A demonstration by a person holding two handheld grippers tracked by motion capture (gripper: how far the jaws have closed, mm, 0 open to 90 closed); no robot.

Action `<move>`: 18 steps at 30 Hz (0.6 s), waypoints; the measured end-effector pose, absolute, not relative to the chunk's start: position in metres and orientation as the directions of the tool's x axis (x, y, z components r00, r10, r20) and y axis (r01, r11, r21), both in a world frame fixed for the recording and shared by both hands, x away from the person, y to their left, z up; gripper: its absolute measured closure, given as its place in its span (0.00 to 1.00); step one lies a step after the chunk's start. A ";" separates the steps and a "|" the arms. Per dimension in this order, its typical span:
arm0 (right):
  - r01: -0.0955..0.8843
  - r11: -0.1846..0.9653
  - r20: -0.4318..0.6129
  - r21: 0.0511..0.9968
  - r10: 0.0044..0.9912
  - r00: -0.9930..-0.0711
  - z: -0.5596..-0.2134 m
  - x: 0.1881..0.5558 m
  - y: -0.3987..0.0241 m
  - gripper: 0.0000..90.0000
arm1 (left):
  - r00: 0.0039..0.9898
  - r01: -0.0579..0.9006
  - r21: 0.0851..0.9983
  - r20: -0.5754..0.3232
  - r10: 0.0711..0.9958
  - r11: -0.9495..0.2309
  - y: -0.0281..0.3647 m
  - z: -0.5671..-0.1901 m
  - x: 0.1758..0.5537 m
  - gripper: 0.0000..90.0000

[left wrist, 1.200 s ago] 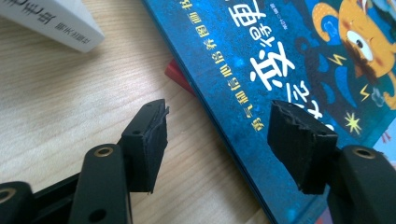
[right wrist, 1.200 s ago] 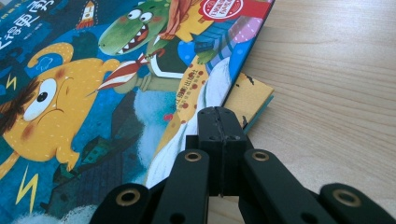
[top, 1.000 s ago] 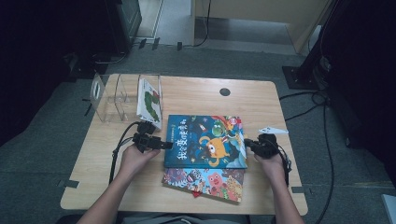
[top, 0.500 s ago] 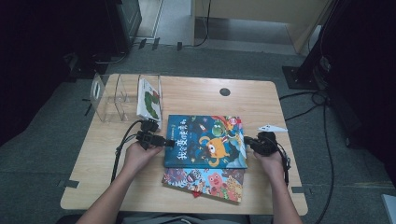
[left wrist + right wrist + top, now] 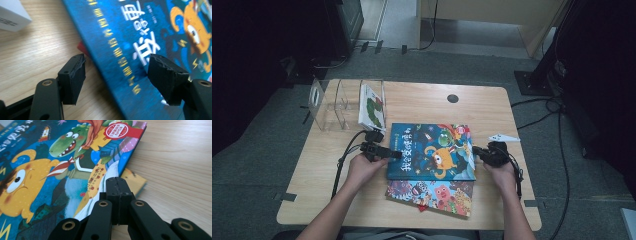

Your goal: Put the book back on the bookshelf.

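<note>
A blue picture book (image 5: 432,150) with cartoon monsters lies flat mid-table, on top of a second colourful book (image 5: 429,195). My left gripper (image 5: 394,155) is at the blue book's left edge. In the left gripper view (image 5: 117,62) its jaws stand wide apart and have been closing a little. The blue book (image 5: 130,45) has its edge between them, and the pads do not press on it. My right gripper (image 5: 477,152) is at the book's right edge. In the right gripper view (image 5: 117,182) its jaws are shut together, with the tip by the blue book (image 5: 75,157).
A clear plastic rack (image 5: 329,102) at the back left holds an upright white book (image 5: 372,107). A small white paper piece (image 5: 503,137) lies right of my right gripper. A round hole (image 5: 452,98) sits near the table's far edge. Cables trail from both grippers.
My left gripper has edged right, over the blue book's left edge. The right gripper and both books have not moved.
</note>
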State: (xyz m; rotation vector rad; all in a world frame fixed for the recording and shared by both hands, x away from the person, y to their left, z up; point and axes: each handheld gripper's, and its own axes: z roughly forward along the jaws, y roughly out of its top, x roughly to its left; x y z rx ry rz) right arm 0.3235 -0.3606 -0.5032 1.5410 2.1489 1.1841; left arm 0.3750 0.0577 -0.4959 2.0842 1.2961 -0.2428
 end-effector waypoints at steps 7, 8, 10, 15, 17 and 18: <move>0.678 0.126 0.248 0.724 0.870 -0.426 -0.503 0.323 -0.352 1.00 | 0.471 0.867 0.391 -0.443 0.763 -0.308 0.056 -0.485 0.370 0.33; 0.679 0.125 0.250 0.723 0.869 -0.427 -0.503 0.323 -0.352 1.00 | 0.467 0.867 0.404 -0.453 0.759 -0.292 0.059 -0.481 0.370 0.35; 0.681 0.128 0.249 0.721 0.869 -0.427 -0.503 0.322 -0.351 1.00 | 0.463 0.864 0.428 -0.472 0.750 -0.263 0.064 -0.472 0.368 0.44; 0.681 0.136 0.272 0.719 0.848 -0.456 -0.504 0.321 -0.346 1.00 | 0.484 0.859 0.425 -0.492 0.723 -0.286 0.074 -0.439 0.370 0.49; 0.678 0.150 0.267 0.720 0.841 -0.470 -0.503 0.321 -0.341 1.00 | 0.487 0.857 0.436 -0.506 0.712 -0.276 0.077 -0.426 0.370 0.52; 0.674 0.158 0.265 0.721 0.836 -0.480 -0.503 0.321 -0.339 1.00 | 0.490 0.855 0.439 -0.508 0.709 -0.276 0.078 -0.421 0.370 0.54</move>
